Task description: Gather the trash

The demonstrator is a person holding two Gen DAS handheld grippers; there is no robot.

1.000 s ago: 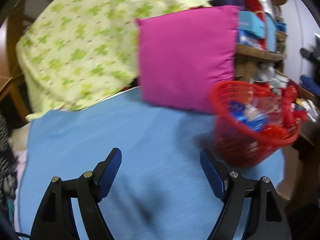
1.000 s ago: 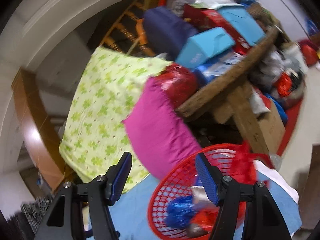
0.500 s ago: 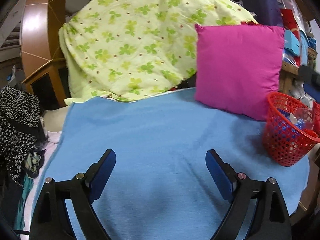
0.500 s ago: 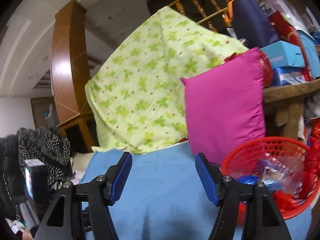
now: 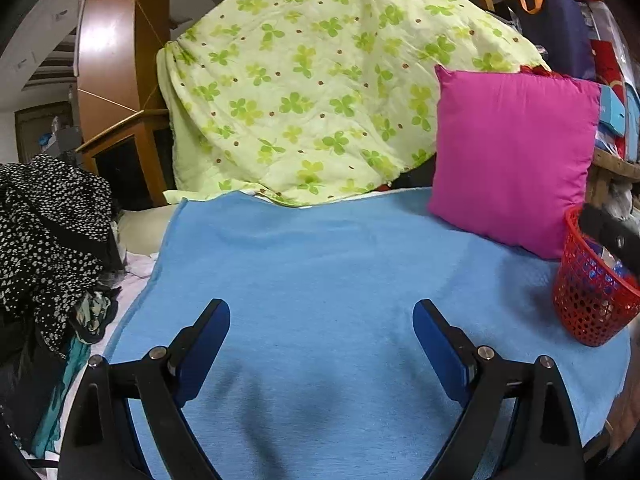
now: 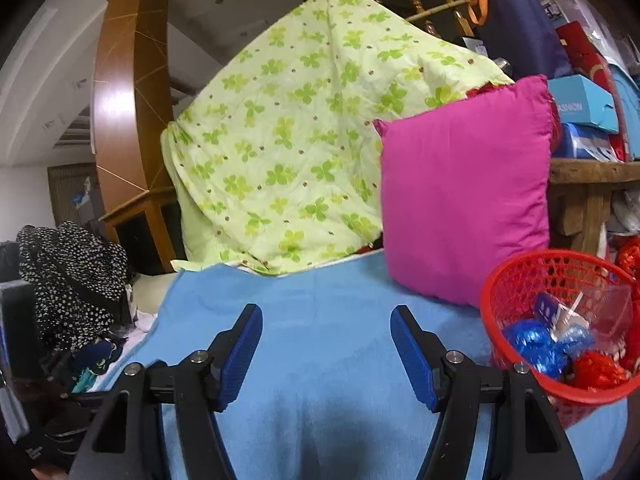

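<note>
Several crumpled blue and red foil wrappers [image 6: 538, 350] lie inside the red perforated plastic basket [image 6: 520, 280], which stands at the right edge of the blue towel-covered surface [image 5: 320, 264], just beside the magenta square cushion [image 5: 516, 152]. Both the left gripper [image 5: 321, 330] and the right gripper [image 6: 326, 340] hover over bare cloth, jaws apart and empty, likely because collecting looks finished.

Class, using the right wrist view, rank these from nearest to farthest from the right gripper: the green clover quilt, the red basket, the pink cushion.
1. The red basket, low on the right beside the right gripper.
2. The pink cushion, upright behind the basket, right of centre.
3. The green clover quilt, draped at the back, centre-left.
</note>
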